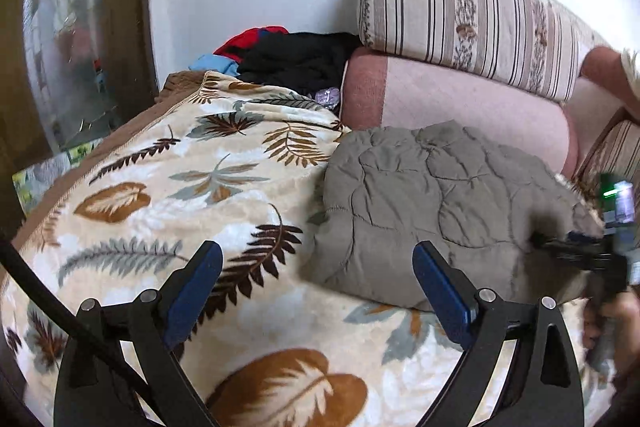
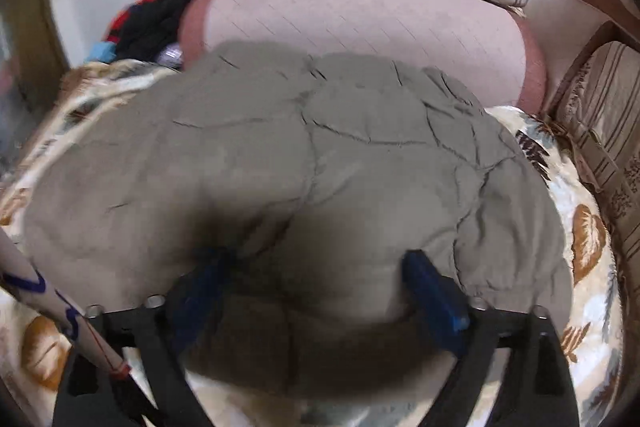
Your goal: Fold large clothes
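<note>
1. Pressing into the jacket (image 2: 320, 155), our right gripper (image 2: 316, 267) has its jaws spread wide around a bulge of padding, not clamped.
2. Our left gripper (image 1: 316, 263) hangs released above the blanket (image 1: 160, 187), just beside the jacket's left edge.
3. The jacket lies bundled on the blanket, against the pink cushion (image 1: 460, 99).
4. We should pinch through all layers at the near hem before lifting; puffy quilting slips easily.
5. We judge the left should catch the other edge so the fold stays square.

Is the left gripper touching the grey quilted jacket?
Apart. The left wrist view shows the left gripper open above the leaf-print blanket, the grey quilted jacket lying beyond.
</note>
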Demonstrator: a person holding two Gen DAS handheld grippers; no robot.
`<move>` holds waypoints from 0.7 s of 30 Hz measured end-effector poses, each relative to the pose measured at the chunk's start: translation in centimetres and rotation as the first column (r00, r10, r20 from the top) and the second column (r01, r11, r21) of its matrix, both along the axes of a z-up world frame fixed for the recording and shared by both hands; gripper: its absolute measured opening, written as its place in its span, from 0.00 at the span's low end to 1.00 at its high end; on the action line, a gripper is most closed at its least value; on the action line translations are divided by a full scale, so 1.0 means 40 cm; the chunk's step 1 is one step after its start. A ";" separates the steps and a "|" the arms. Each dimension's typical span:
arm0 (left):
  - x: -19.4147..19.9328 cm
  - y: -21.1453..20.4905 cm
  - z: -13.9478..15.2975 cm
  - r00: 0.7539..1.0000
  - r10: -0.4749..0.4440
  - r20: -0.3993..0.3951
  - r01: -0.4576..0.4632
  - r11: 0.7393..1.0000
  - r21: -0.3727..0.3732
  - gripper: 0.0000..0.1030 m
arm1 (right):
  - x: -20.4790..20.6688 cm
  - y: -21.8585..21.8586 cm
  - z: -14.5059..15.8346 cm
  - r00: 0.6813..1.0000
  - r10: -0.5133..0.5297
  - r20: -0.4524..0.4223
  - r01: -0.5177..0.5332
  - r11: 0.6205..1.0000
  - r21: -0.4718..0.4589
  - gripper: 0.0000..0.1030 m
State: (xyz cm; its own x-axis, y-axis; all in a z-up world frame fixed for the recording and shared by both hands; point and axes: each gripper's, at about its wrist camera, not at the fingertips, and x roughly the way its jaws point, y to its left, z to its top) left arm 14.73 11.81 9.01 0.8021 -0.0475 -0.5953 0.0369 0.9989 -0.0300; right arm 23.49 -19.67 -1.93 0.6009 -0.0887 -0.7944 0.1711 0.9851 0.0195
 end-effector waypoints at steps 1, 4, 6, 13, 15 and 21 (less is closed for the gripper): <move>-0.015 0.009 0.005 1.000 0.016 0.015 -0.016 1.000 -0.005 0.93 | 0.007 -0.004 -0.007 1.000 -0.003 -0.014 0.003 1.000 0.007 1.00; -0.044 0.021 0.016 0.996 0.064 0.065 -0.065 0.998 0.006 0.93 | -0.009 -0.010 0.026 1.000 -0.024 0.001 0.024 1.000 0.016 0.97; -0.059 0.027 0.023 0.991 0.099 0.094 -0.100 0.995 0.011 0.94 | -0.031 0.005 0.072 0.997 -0.030 0.071 0.028 0.999 0.024 0.95; -0.098 0.036 0.046 0.972 0.179 0.152 -0.186 0.982 0.033 0.96 | 0.070 0.122 0.051 0.998 0.032 0.062 -0.033 0.999 0.010 0.96; -0.104 0.041 0.049 0.971 0.183 0.155 -0.190 0.981 0.034 0.97 | 0.121 0.125 0.011 0.999 0.034 0.012 -0.034 0.999 -0.009 1.00; -0.130 0.038 0.068 0.974 0.162 0.161 -0.169 0.985 0.028 0.97 | 0.031 0.116 0.067 0.997 0.052 0.055 -0.054 0.998 0.041 0.98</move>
State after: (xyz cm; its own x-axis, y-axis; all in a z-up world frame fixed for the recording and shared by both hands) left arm 9.51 13.33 11.73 0.8804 0.1160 -0.4598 -0.1283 0.9917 0.0044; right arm 24.72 -15.02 0.76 0.6456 -0.0224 -0.7634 0.1160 0.9908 0.0690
